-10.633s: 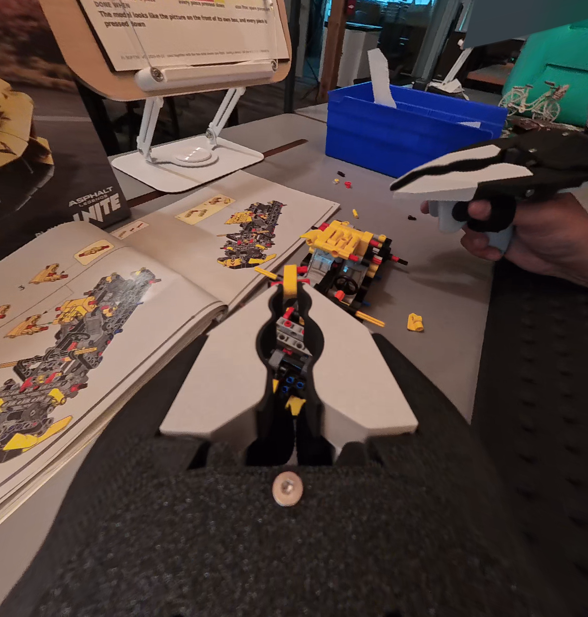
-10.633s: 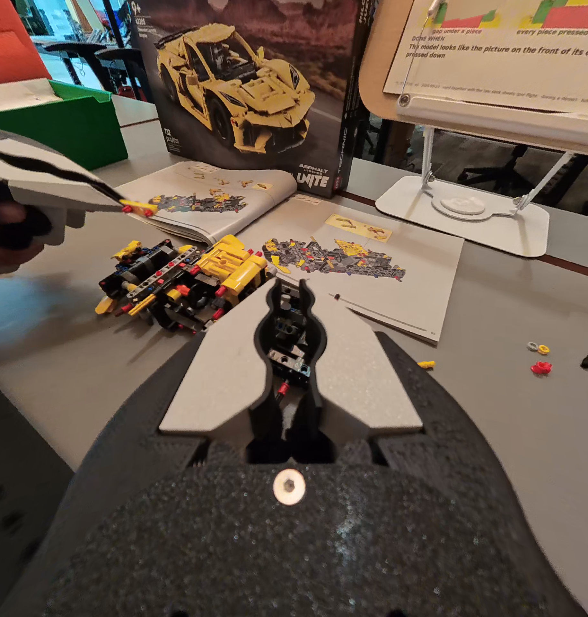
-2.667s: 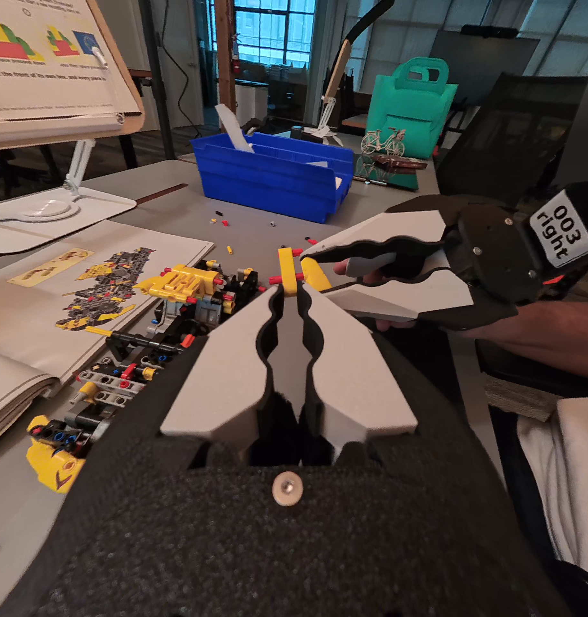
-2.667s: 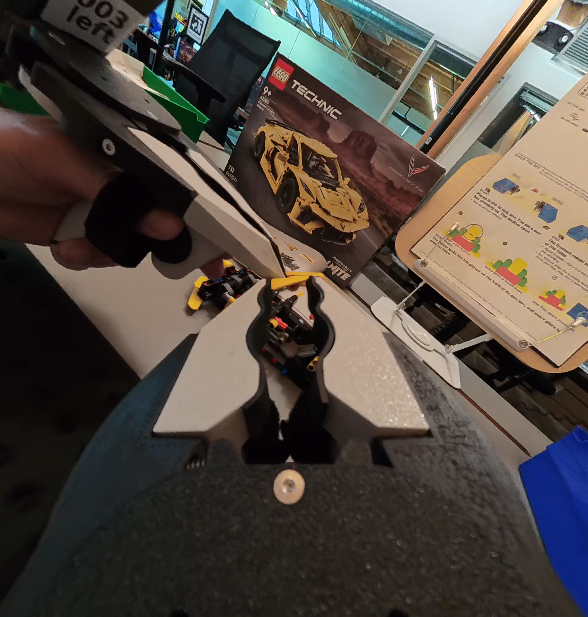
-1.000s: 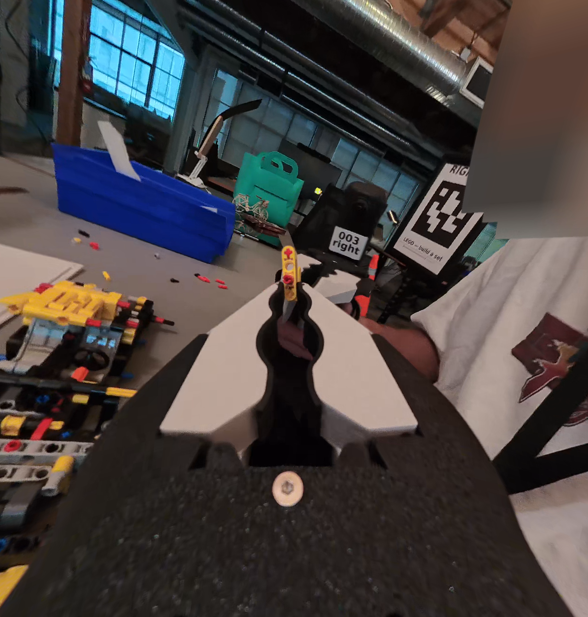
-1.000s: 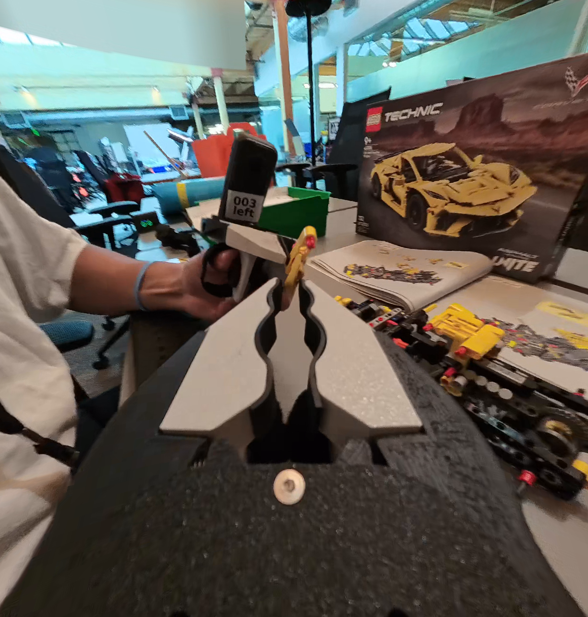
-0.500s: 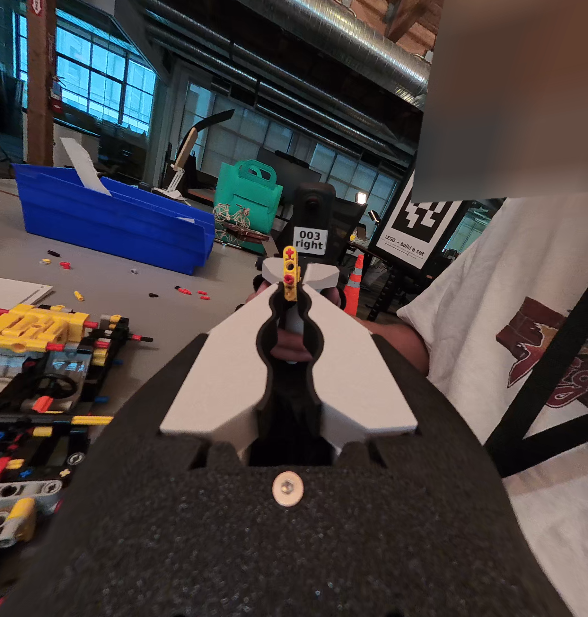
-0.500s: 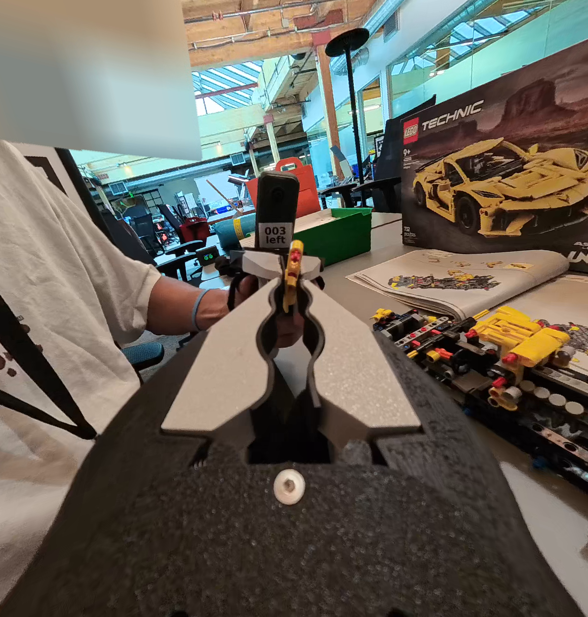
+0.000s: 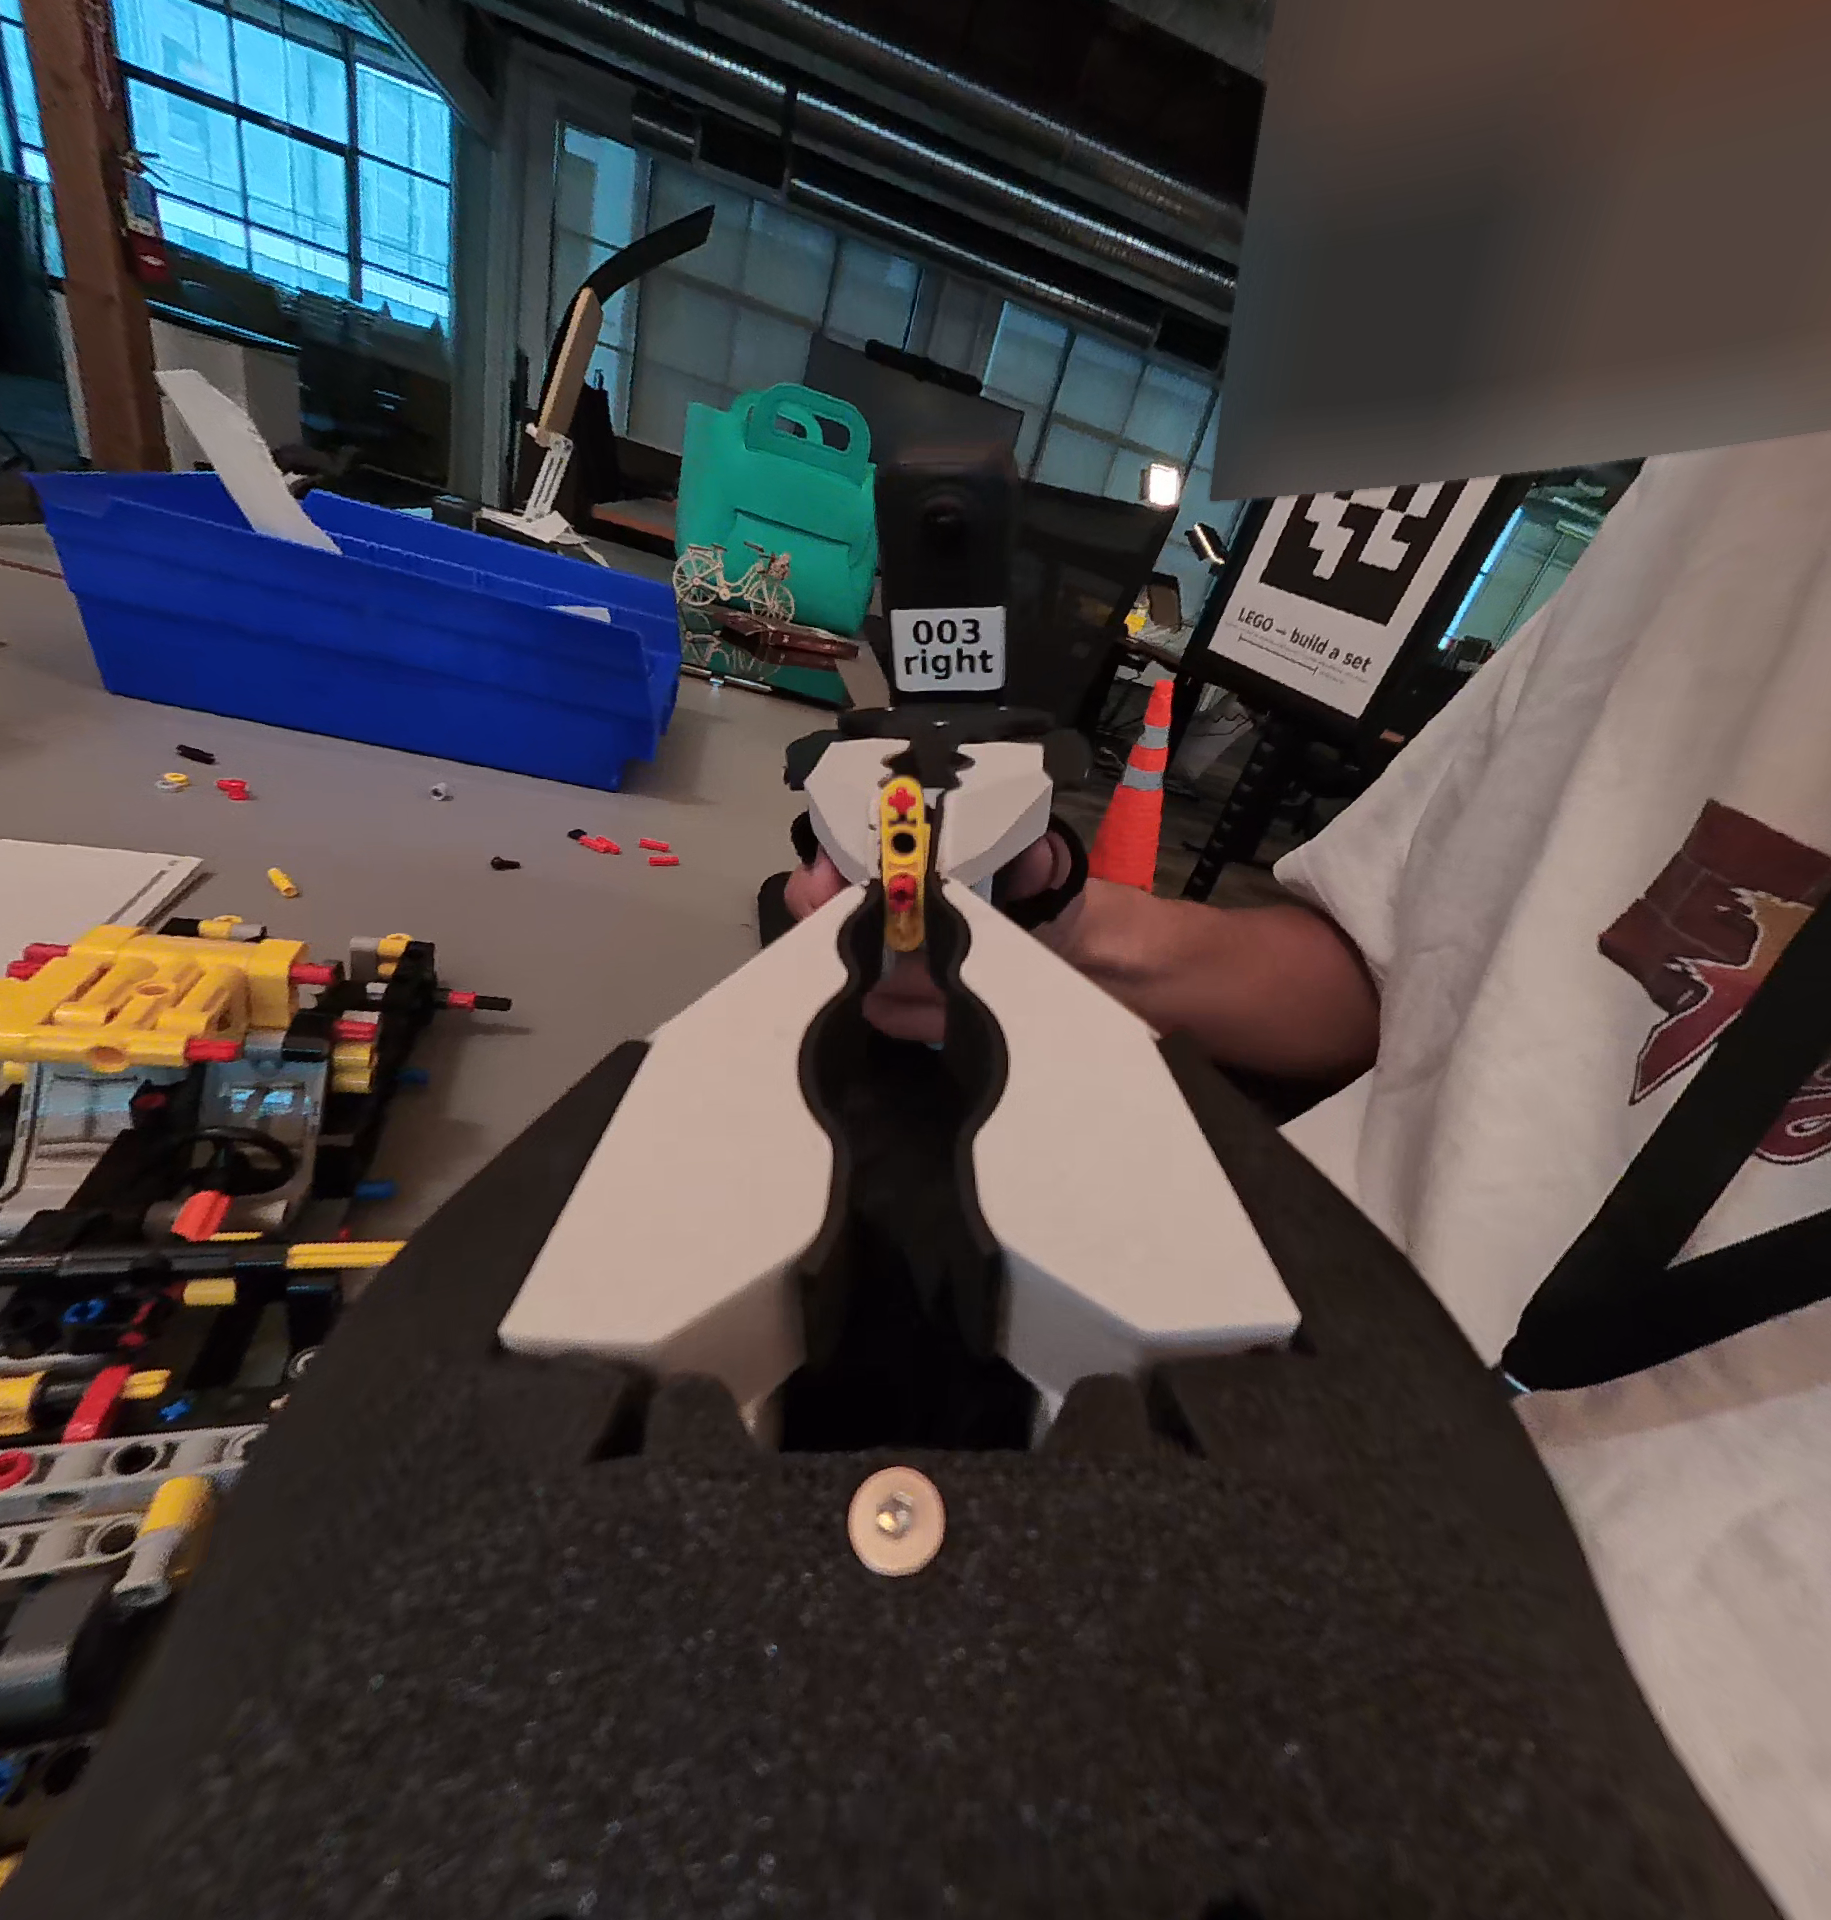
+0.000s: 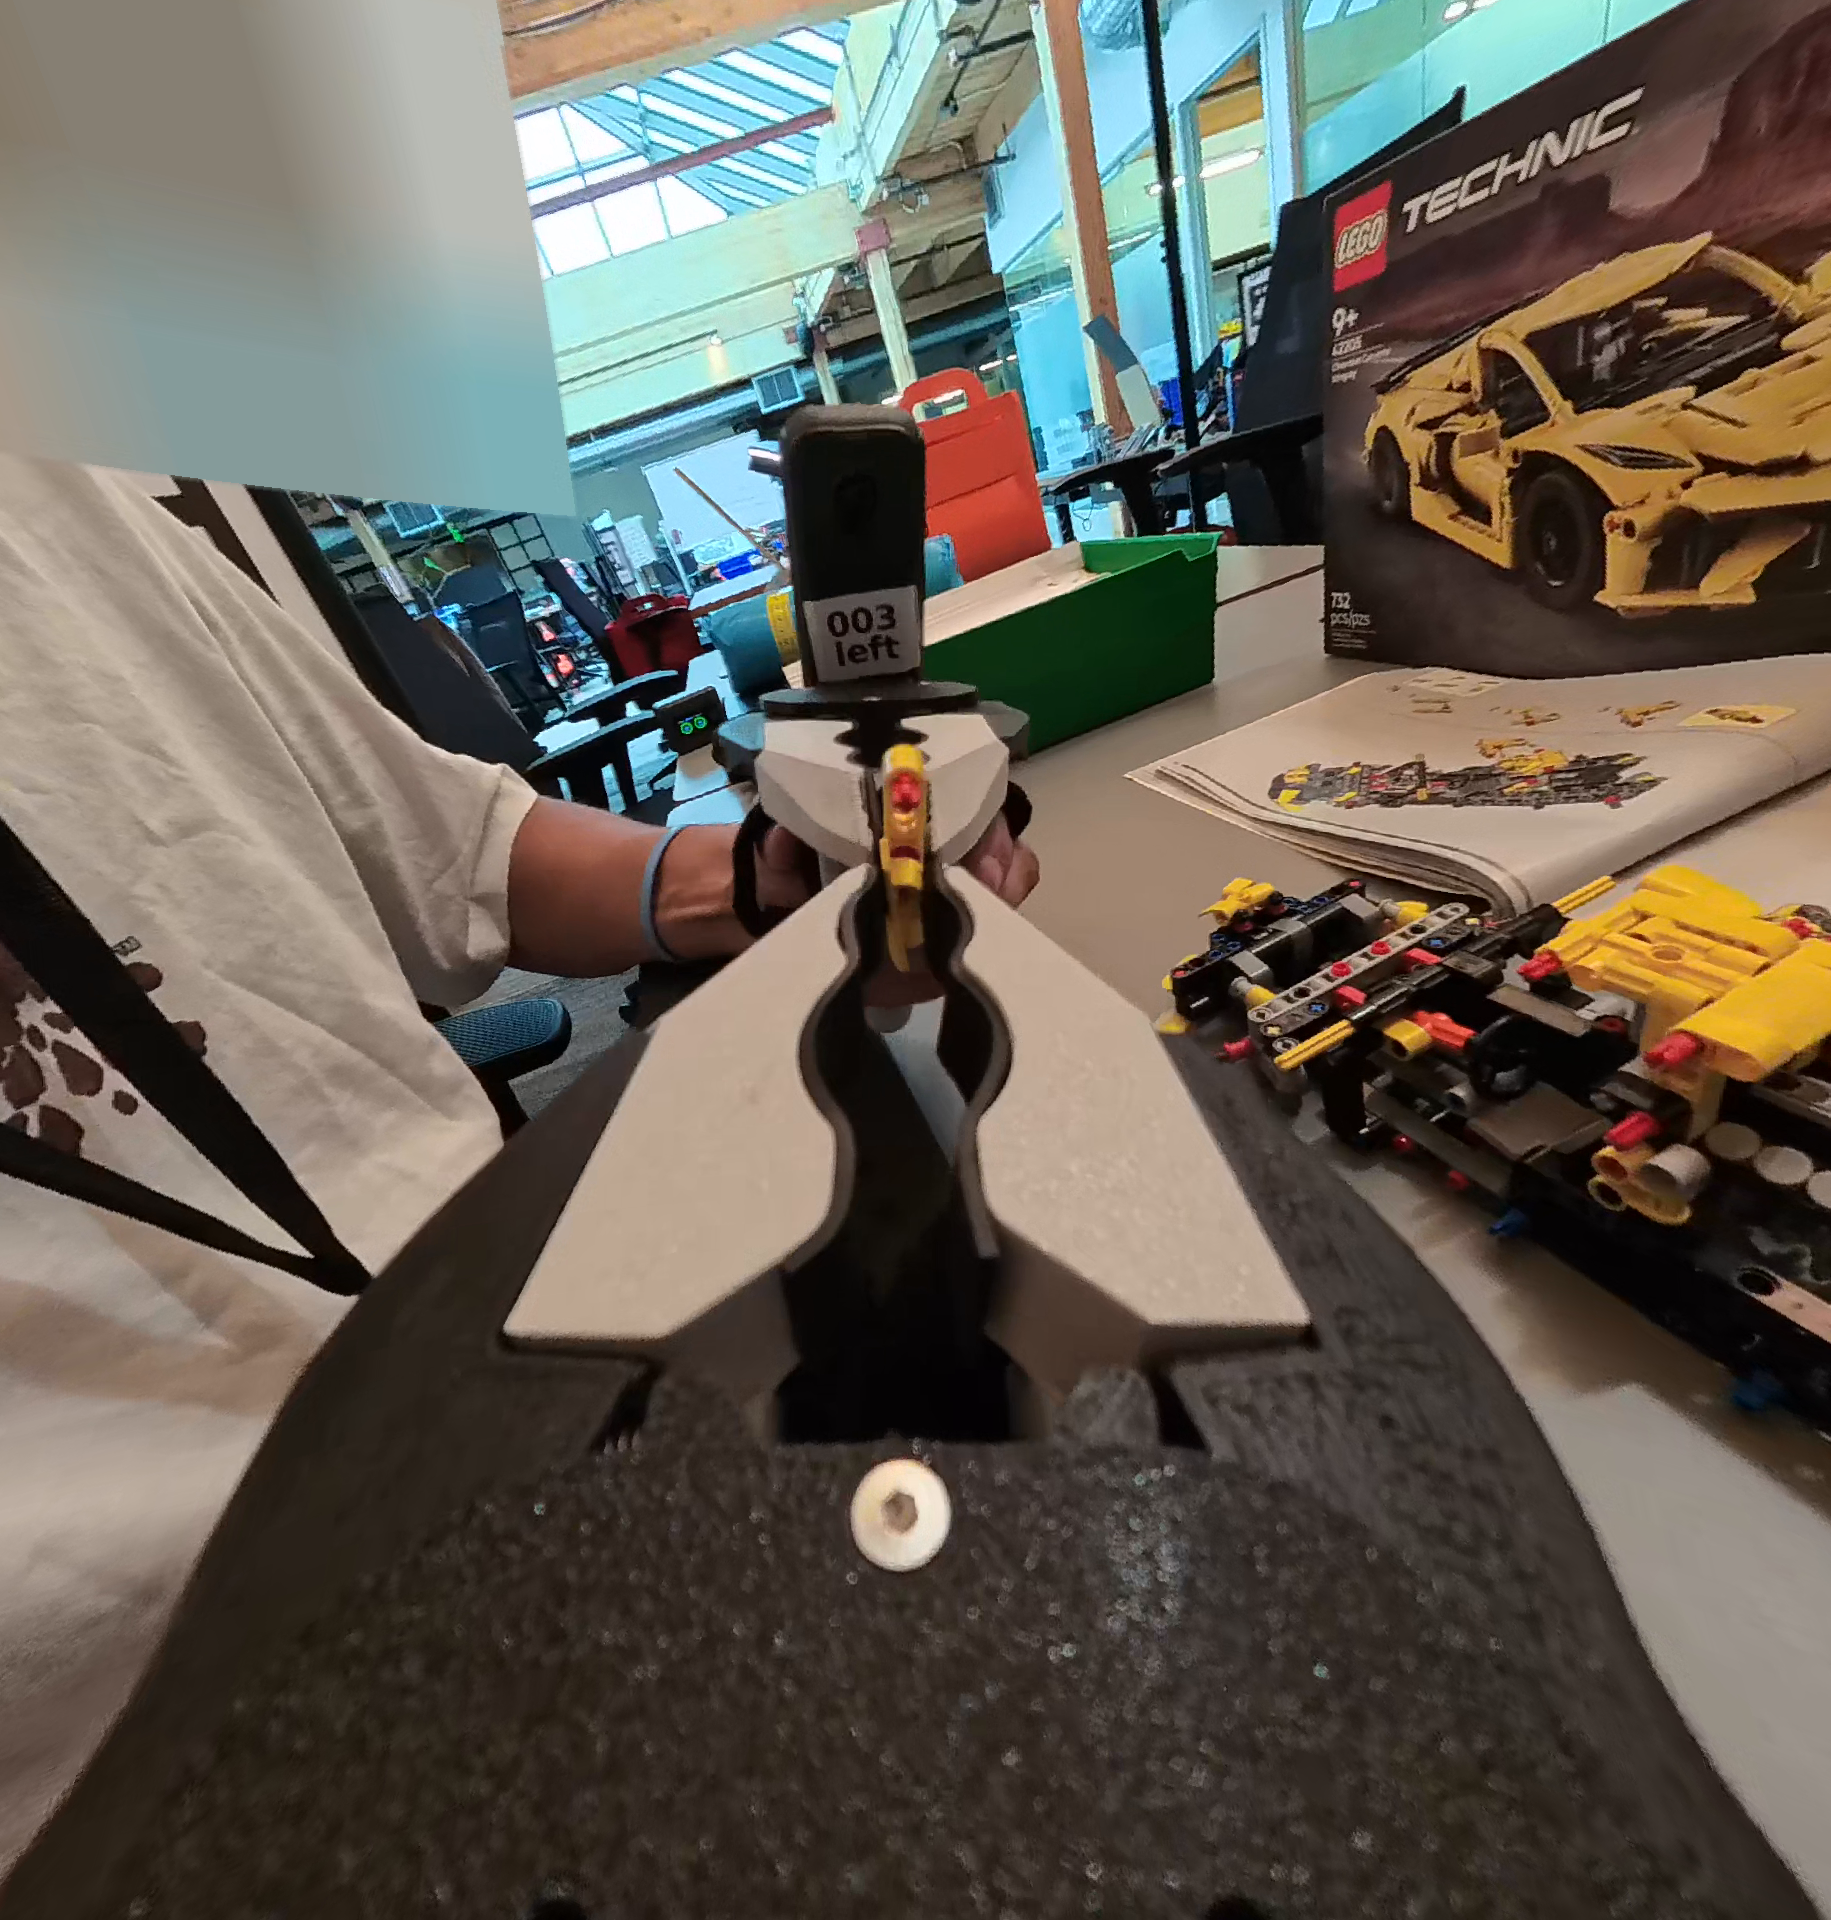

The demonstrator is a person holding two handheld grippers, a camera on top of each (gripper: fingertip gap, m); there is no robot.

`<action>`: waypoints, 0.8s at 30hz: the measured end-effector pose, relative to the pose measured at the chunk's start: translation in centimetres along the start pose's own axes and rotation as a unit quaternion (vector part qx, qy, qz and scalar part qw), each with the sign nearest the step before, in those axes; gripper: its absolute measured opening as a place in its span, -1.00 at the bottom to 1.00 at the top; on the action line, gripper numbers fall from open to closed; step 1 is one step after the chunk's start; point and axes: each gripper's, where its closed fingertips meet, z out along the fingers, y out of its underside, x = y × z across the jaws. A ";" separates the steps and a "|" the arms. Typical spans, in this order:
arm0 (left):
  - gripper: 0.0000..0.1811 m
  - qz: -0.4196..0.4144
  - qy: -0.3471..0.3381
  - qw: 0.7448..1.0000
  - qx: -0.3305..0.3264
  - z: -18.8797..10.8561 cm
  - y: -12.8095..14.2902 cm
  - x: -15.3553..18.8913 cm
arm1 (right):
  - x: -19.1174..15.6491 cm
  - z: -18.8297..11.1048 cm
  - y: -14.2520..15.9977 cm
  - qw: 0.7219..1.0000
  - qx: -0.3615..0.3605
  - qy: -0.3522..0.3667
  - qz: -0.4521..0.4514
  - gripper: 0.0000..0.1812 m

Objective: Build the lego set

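only right view shows the box (image 10: 1597, 395).

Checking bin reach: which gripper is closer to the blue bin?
Right. The right gripper is on the blue bin's side; the left gripper faces it from farther away, and the two meet at the yellow beam.
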 end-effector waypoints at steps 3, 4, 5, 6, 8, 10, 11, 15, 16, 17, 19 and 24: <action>-0.92 0.006 0.000 1.000 -0.013 0.0 0.3 0.1 | -0.1 0.1 0.3 1.000 -0.007 -0.008 0.005 -0.93; -0.92 0.011 0.001 1.000 -0.020 0.0 0.5 0.2 | -0.3 0.3 0.5 1.000 -0.013 -0.014 0.005 -0.93; -0.92 0.015 0.001 1.000 -0.024 0.0 0.6 0.3 | -0.4 0.3 0.6 1.000 -0.017 -0.018 0.004 -0.93; -0.92 0.014 0.002 1.000 -0.025 -0.1 0.6 0.3 | -0.4 0.3 0.6 1.000 -0.017 -0.020 0.006 -0.93; -0.92 0.009 0.003 1.000 -0.022 -0.1 0.5 0.3 | -0.4 0.4 0.5 1.000 -0.014 -0.020 0.010 -0.93; -0.92 -0.003 0.005 1.000 -0.012 -0.1 0.2 0.2 | -0.3 0.4 0.2 1.000 -0.004 -0.020 0.015 -0.93; -0.92 -0.014 0.008 1.000 -0.009 -0.1 0.2 0.1 | -0.2 0.4 0.2 1.000 -0.002 -0.018 0.018 -0.94; -0.92 -0.050 0.019 0.998 0.020 -0.3 -0.6 -0.2 | 0.1 0.2 -0.3 1.000 0.013 -0.004 0.010 -0.93; -0.92 -0.052 0.020 0.998 0.019 -0.4 -0.5 -0.3 | 0.1 0.1 -0.3 1.000 0.015 -0.002 0.008 -0.94; -0.92 -0.050 0.019 0.998 0.019 -0.3 -0.5 -0.3 | 0.1 0.2 -0.3 1.000 0.013 0.000 0.007 -0.93; -0.92 -0.047 0.018 0.999 0.017 -0.3 -0.4 -0.3 | 0.2 0.2 -0.3 1.000 0.011 -0.002 0.009 -0.94; -0.92 -0.028 0.006 1.000 0.006 -0.2 -0.1 -0.3 | 0.3 0.1 0.0 1.000 0.003 0.004 0.003 -0.94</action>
